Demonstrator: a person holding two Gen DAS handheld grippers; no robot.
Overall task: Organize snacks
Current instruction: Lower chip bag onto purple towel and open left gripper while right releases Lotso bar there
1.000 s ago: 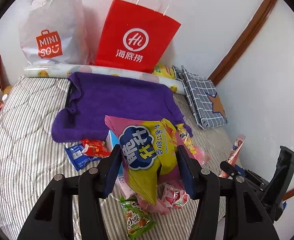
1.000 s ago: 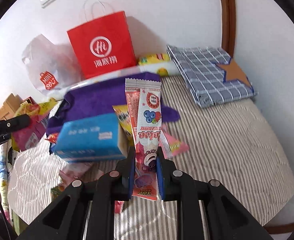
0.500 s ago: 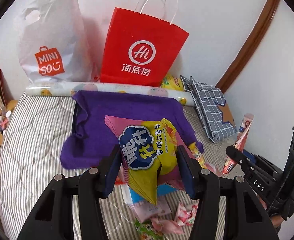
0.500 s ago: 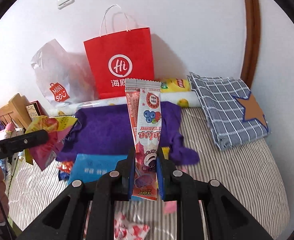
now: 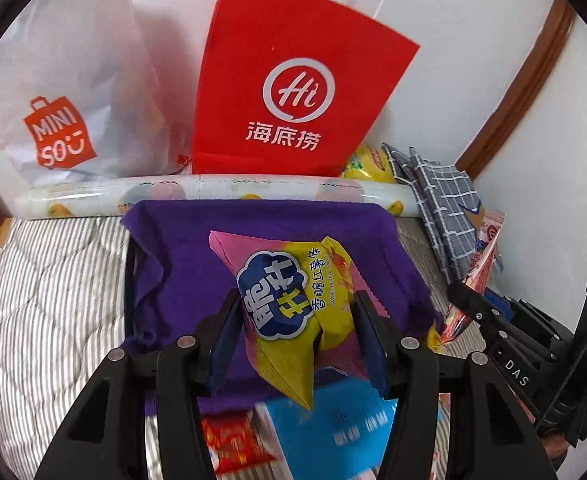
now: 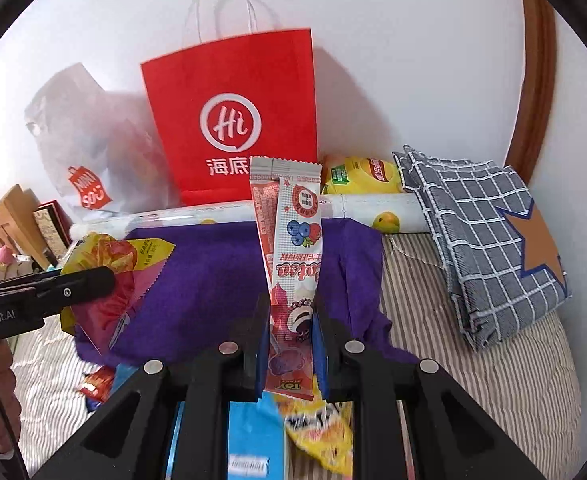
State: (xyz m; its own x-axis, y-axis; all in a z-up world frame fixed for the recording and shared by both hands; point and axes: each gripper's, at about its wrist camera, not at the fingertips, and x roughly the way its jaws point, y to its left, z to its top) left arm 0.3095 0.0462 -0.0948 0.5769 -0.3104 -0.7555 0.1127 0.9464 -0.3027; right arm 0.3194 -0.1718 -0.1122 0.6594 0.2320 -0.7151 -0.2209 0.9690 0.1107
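My left gripper is shut on a pink and yellow sweet potato chip bag, held above a purple cloth. My right gripper is shut on a long pink and white berry snack stick, standing upright over the same purple cloth. A red paper bag with white handles stands against the wall straight ahead; in the right wrist view this red paper bag is at upper centre. The chip bag and left gripper also show at left there.
A white plastic shopping bag leans left of the red one. A printed roll lies before both bags. A grey checked folded cloth lies right. A blue box, red packets and a yellow packet lie on the striped bed.
Both grippers have moved forward toward the red and white bags, which now look larger. The loose snacks on the bed have slid down toward the bottom of both views. Grips are unchanged.
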